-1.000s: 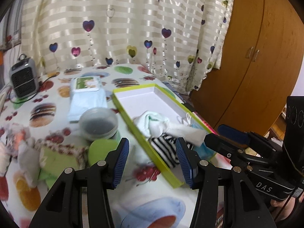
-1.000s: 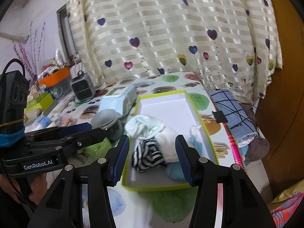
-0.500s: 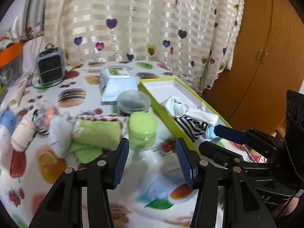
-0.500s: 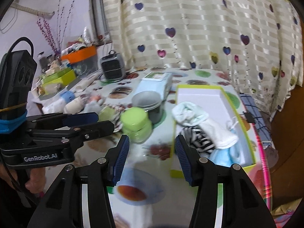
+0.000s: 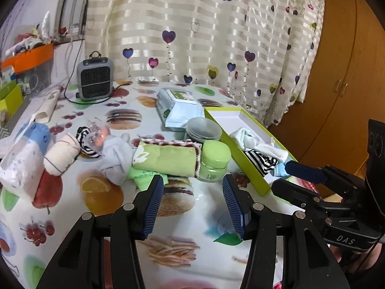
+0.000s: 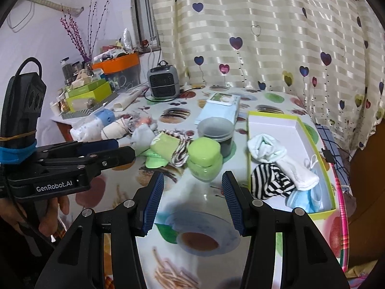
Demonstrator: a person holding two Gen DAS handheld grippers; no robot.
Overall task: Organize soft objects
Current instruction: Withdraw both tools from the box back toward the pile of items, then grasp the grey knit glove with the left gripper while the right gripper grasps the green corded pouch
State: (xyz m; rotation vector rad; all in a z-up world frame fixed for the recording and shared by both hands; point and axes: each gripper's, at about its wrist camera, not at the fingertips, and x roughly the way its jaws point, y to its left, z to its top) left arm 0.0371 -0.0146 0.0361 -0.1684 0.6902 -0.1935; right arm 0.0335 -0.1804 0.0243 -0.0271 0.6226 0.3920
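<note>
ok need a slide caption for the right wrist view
Open right gripper hovers over the fruit-print table, green-rimmed box of socks to its right.

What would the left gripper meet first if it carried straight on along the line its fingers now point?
Probably the rolled green towel, just ahead of the open left gripper, with the green jar close beside it. Depth is hard to judge, so it might touch the tablecloth first.
</note>
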